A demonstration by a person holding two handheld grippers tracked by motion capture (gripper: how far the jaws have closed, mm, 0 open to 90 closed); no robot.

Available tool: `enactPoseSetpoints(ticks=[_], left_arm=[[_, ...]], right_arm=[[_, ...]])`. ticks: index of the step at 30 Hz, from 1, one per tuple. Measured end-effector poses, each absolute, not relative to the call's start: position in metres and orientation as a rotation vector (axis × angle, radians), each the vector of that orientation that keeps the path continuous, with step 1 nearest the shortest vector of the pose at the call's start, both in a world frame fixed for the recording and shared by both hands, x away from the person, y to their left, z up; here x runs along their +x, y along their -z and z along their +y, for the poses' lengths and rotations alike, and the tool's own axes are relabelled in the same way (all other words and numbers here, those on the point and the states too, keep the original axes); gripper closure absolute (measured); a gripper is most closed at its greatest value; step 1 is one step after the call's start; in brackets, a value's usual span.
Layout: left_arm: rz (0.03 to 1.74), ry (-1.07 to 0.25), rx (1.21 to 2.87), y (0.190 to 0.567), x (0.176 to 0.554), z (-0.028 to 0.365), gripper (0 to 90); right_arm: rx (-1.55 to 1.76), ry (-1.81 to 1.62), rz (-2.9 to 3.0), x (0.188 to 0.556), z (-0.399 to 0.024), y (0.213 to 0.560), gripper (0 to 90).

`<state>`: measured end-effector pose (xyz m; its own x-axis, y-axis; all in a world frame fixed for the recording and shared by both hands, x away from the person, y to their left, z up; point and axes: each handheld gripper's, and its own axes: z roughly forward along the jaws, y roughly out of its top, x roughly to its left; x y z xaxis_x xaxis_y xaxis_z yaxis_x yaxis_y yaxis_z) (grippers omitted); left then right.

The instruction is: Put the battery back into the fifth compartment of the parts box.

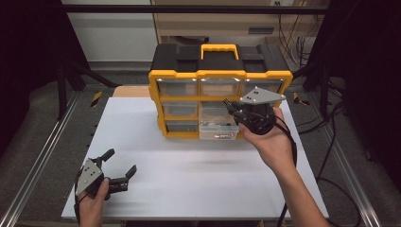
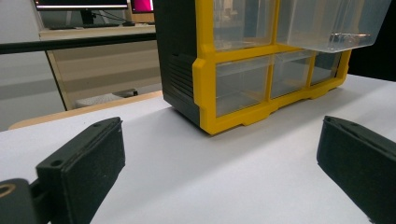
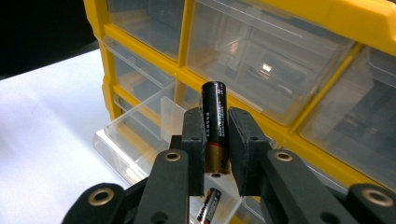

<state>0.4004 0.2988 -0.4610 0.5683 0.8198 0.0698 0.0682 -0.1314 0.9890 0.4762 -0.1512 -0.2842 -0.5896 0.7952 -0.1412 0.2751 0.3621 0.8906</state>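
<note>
A black-and-yellow drawer cabinet point(image 1: 220, 75) stands at the back of the white table point(image 1: 189, 179). One clear drawer point(image 1: 216, 128) in its bottom row is pulled out. My right gripper point(image 1: 229, 105) hovers just above that drawer, and in the right gripper view it point(image 3: 215, 144) is shut on a black-and-copper battery point(image 3: 215, 119) held upright between the pads. Another battery point(image 3: 209, 211) lies in the open drawer point(image 3: 140, 128) below. My left gripper point(image 1: 120, 161) rests low at the table's front left, jaws wide open point(image 2: 224, 163) and with nothing between them, facing the cabinet point(image 2: 205, 84).
Metal rails run along both sides of the table, with cables trailing on the right. A wooden board edge point(image 2: 84, 109) shows behind the table. Bare white surface stretches between the left gripper and the cabinet.
</note>
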Motion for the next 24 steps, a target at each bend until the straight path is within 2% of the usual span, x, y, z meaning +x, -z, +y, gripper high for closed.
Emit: enactPoseSetpoints(ticks=[16,19,24], left_arm=[[0.776,-0.77,1.58,0.461,0.401,0.3,1.0],[0.775,-0.772,1.577,0.46,0.4,0.301,1.0],[0.779,-0.771,1.571,0.46,0.401,0.302,1.0]], right_arm=[[0.909,-1.162,2.12,0.492,-0.133,0.284,76.5],[0.905,-1.187,2.128,0.493,-0.132,0.286,71.3],[0.918,-1.21,2.113,0.493,-0.135,0.283,69.4]])
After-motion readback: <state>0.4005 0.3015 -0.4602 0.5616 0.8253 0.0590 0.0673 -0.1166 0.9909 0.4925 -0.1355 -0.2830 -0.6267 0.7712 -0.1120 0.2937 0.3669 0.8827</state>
